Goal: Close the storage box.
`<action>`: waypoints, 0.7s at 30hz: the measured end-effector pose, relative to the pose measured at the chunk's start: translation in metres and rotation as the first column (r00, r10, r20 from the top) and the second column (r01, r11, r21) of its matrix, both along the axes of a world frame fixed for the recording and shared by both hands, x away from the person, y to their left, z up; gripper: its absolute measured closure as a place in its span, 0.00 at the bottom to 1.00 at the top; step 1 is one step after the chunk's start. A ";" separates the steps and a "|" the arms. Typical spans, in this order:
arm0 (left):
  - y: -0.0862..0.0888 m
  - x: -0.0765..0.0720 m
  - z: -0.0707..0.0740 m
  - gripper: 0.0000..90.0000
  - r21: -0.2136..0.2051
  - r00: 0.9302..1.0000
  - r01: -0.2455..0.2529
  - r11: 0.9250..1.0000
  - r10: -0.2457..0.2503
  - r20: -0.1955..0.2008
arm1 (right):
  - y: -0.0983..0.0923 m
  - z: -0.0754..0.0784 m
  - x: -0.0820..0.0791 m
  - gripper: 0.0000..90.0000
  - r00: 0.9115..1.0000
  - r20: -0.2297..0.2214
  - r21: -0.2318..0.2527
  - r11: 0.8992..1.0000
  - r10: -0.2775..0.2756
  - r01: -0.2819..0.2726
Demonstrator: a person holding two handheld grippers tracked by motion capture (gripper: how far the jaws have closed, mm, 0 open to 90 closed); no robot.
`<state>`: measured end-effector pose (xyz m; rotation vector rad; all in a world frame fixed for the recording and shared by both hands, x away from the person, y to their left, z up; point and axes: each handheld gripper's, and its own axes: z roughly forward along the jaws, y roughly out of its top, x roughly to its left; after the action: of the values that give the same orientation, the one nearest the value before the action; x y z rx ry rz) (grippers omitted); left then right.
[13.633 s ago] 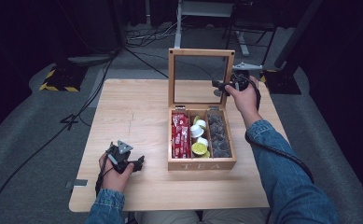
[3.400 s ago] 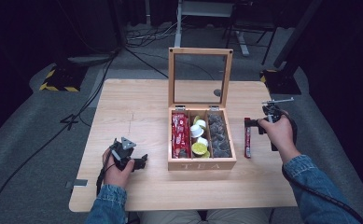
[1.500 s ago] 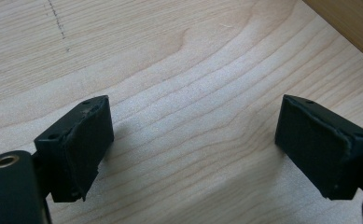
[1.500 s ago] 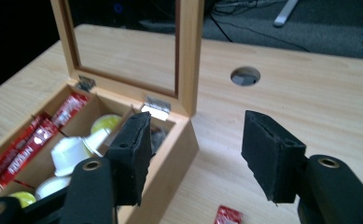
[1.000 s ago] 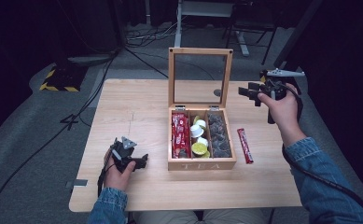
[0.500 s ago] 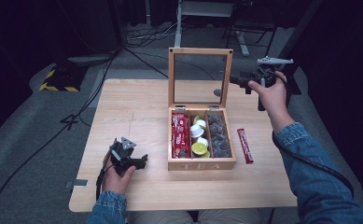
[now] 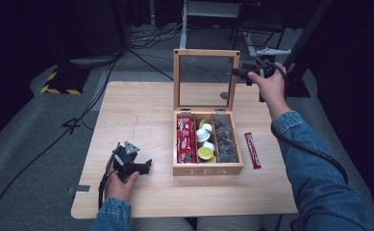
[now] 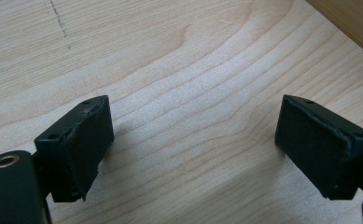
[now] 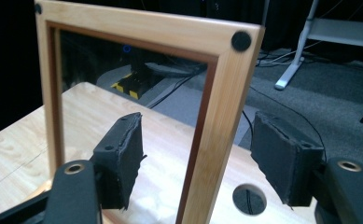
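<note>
High view above the near edge facing the tea box [image 7: 207,144], left gripper view close over bare surface [image 8: 179,70] beside it, right gripper view at its lid [image 9: 216,93] — shared with the high view.

- The upright lid [image 9: 226,116] frame stands between the right gripper [image 9: 195,161]'s parted jaws, blocking sideways travel.
- Bare table [image 8: 184,70] lies ahead of the left gripper [image 8: 188,154]; the tea box [image 7: 207,166] walls its right.

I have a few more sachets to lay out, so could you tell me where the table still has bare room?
The widest bare patch is the table left of the tea box, above the left claw. A bare strip runs along the near edge in front of the box. Right of the box is narrow, with the red sachet lying there. Behind it, the right claw straddles the upright lid.
</note>
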<state>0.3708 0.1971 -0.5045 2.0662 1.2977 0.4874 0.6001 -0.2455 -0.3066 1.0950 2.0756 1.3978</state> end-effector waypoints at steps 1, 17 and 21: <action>0.000 0.000 0.000 0.13 -0.002 1.000 -0.001 1.000 0.001 0.000 | 0.001 0.000 0.003 0.38 1.000 0.002 0.001 1.000 -0.002 0.002; 0.000 0.000 0.000 0.13 -0.006 1.000 -0.004 1.000 0.004 -0.001 | 0.009 -0.021 0.030 0.38 1.000 -0.020 -0.005 1.000 -0.007 0.007; 0.000 0.000 0.000 0.13 0.000 1.000 0.000 1.000 0.000 0.000 | 0.012 -0.025 0.032 0.39 0.999 -0.036 0.000 1.000 0.005 -0.005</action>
<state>0.3709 0.1971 -0.5044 2.0660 1.2977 0.4882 0.6320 -0.2333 -0.3317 1.1238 2.1049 1.3906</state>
